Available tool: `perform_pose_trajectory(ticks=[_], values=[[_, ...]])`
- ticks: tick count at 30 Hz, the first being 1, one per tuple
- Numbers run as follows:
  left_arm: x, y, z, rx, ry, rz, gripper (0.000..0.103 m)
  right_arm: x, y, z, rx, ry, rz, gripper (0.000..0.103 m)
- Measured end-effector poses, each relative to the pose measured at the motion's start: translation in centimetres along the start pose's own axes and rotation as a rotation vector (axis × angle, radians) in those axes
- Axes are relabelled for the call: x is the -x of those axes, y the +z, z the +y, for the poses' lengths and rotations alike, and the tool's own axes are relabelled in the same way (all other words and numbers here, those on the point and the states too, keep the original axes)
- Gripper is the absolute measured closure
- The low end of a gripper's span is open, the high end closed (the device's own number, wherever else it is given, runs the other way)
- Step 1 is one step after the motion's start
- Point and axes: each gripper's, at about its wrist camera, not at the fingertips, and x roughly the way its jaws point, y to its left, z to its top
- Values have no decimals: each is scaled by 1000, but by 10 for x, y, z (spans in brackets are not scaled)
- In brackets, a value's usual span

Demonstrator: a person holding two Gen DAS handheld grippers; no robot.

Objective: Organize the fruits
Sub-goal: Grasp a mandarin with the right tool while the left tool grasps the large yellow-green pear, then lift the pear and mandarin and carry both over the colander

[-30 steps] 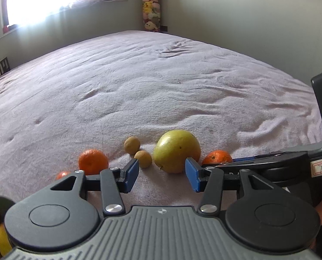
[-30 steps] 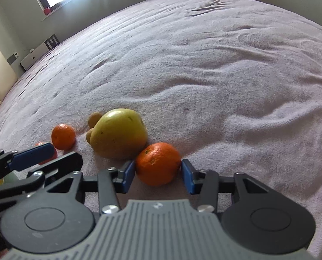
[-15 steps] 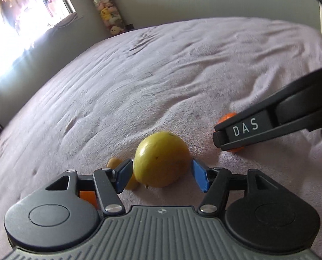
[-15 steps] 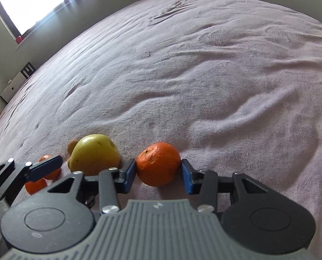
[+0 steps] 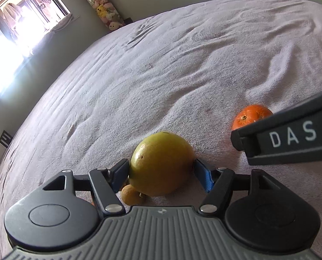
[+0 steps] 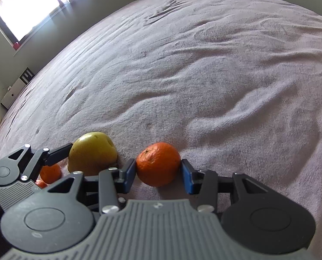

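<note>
A large yellow-green fruit [image 5: 161, 162] lies on the bed between the fingers of my left gripper [image 5: 161, 173]; the left pad touches it and the right pad stands just off it. It also shows in the right wrist view [image 6: 91, 156]. A small brown fruit [image 5: 129, 197] lies against it. My right gripper [image 6: 158, 171] has an orange mandarin [image 6: 158, 165] between its fingers on the bed; the left pad touches it and a small gap shows at the right pad. That mandarin shows in the left wrist view [image 5: 250, 116].
The bed is covered with a wrinkled mauve blanket [image 6: 204, 65]. Two more mandarins [image 6: 50, 172] lie left of the big fruit, under the left gripper [image 6: 31, 164]. A window [image 5: 13, 43] and a column of plush toys [image 5: 102, 10] stand beyond the bed.
My left gripper has moved forward, so the yellow-green fruit now sits deeper between its fingers. My right gripper has stayed around the mandarin and has shifted a little to the right of the big fruit.
</note>
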Motion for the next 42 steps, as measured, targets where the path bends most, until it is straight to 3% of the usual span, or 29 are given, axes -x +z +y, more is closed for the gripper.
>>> perform_pose_trajectory(ticks=[7,16,28,34,42], values=[[-5,0,2,33,-9,27,28,0,0,-1,-3,0,2,60],[19,-2,23,235,-33,37,28,7,4,2,-35,30,-6,61],[87,-17,61,457,-15,61,28,32,8,24,-47,159,-20,61],[128,-31,91,590,-36,35,28,48,4,47,-25,245,-9,61],[176,-59,126,706,18,29,28,70,-8,88,43,351,9,61]])
